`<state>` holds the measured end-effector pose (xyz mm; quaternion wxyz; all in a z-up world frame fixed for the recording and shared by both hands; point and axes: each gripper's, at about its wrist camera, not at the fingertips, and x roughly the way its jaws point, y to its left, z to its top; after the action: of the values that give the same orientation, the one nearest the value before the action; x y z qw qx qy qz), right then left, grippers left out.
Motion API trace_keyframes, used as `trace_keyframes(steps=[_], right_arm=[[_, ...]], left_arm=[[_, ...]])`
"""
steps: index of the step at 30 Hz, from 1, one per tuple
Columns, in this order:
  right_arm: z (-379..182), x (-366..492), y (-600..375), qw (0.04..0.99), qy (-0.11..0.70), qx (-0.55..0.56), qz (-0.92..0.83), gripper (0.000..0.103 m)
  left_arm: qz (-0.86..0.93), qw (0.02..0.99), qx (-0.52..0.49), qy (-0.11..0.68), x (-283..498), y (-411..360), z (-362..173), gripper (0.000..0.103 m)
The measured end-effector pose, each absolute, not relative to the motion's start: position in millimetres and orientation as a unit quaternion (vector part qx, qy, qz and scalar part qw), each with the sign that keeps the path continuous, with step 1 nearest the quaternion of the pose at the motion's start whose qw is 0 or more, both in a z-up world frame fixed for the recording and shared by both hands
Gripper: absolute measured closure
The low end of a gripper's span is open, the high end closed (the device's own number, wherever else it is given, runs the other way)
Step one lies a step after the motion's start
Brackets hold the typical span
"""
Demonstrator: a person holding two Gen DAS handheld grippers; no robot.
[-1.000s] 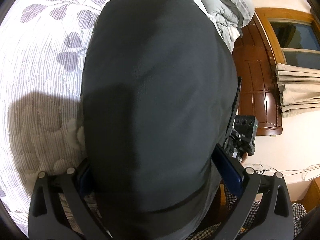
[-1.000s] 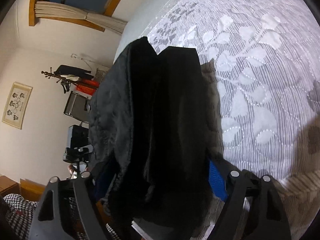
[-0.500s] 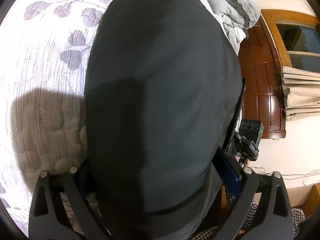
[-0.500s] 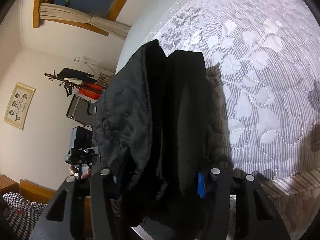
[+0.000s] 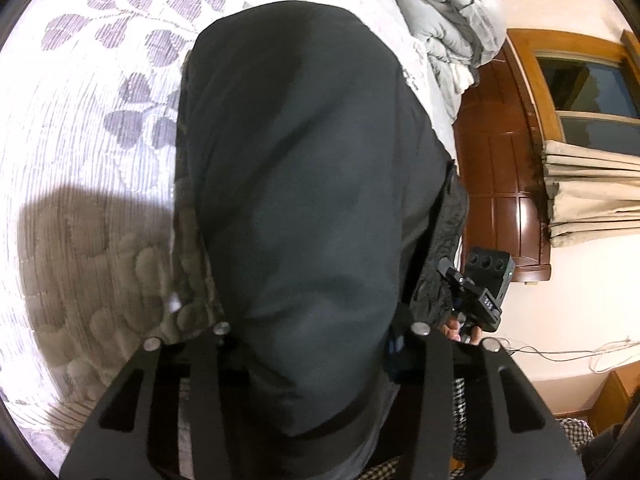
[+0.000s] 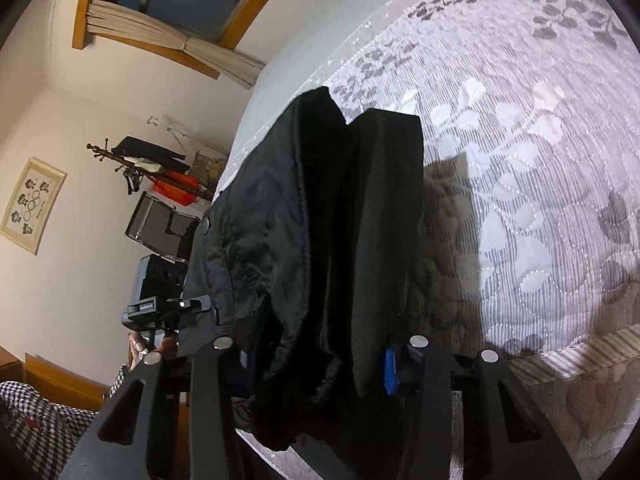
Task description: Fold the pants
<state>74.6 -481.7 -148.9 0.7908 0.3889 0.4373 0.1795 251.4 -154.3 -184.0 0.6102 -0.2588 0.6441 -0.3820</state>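
Pants hide left tongs, right tongs tips; grip unclear.

Both wrist cameras sit close behind black pants that fill their middles, looking along the fingers over the bed. Each faces the other: the left view catches the right gripper, the right view the left gripper.

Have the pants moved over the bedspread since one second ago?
Yes. In the left wrist view the pants now reach less far toward the grey duvet, so more bedspread shows beyond them.
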Motion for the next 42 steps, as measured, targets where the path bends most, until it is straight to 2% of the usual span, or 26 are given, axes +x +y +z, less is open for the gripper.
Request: trace_keyframes(steps=[19, 32, 42], right_arm=[[-102.8, 93.2, -485.7, 0.838, 0.392, 0.340, 0.169, 0.061], [-70.5, 189.8, -473.2, 0.853, 0.373, 0.308, 0.196, 0.061], [-110.0, 271.4, -467.5, 0.834, 0.415, 0.311, 0.187, 0.061]], left_arm=[[-0.424, 0.648, -0.260, 0.577, 271.0, -167.9, -163.0, 0.066], [-0.405, 0.690, -0.257, 0.541, 350.9, -153.7, -131.8, 0.060], [-0.364, 0.698, -0.248, 0.565, 406.3, -145.5, -153.5, 0.058]])
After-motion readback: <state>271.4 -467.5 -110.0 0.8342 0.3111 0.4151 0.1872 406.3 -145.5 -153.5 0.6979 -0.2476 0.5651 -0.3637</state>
